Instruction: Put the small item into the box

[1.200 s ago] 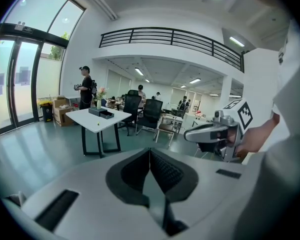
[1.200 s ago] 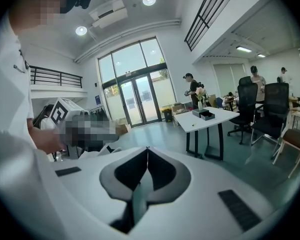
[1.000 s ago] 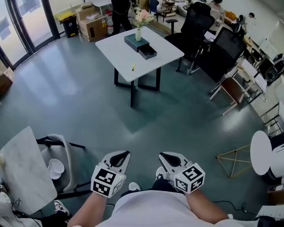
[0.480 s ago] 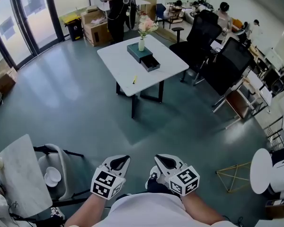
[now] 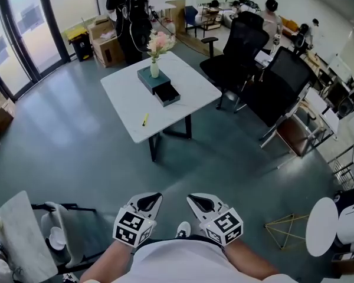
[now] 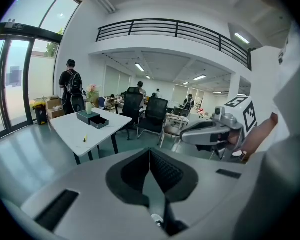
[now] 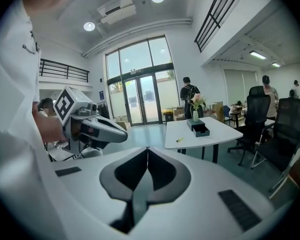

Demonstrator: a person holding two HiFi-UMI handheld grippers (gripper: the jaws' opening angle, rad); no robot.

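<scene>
A white table (image 5: 180,99) stands some way ahead on the grey floor. It carries a dark box (image 5: 158,86) with its drawer pulled open, a vase of pink flowers (image 5: 155,68) and a small yellow item (image 5: 145,119) near the front edge. The same box (image 6: 92,119) and yellow item (image 6: 85,138) show in the left gripper view, and the box (image 7: 198,128) and item (image 7: 179,139) in the right gripper view. My left gripper (image 5: 148,201) and right gripper (image 5: 202,203) are held side by side close to my body, both shut and empty, far from the table.
A person in black with a backpack (image 5: 127,16) stands behind the table. Black office chairs (image 5: 242,46) are to its right, cardboard boxes (image 5: 104,40) and glass doors to its left. A marble side table (image 5: 17,234) is at my near left, a round white table (image 5: 320,212) at my near right.
The table now sits lower and further left in the head view, a little closer. The person behind it has shifted left. Both grippers stay shut; the right one has drawn slightly nearer the left.
</scene>
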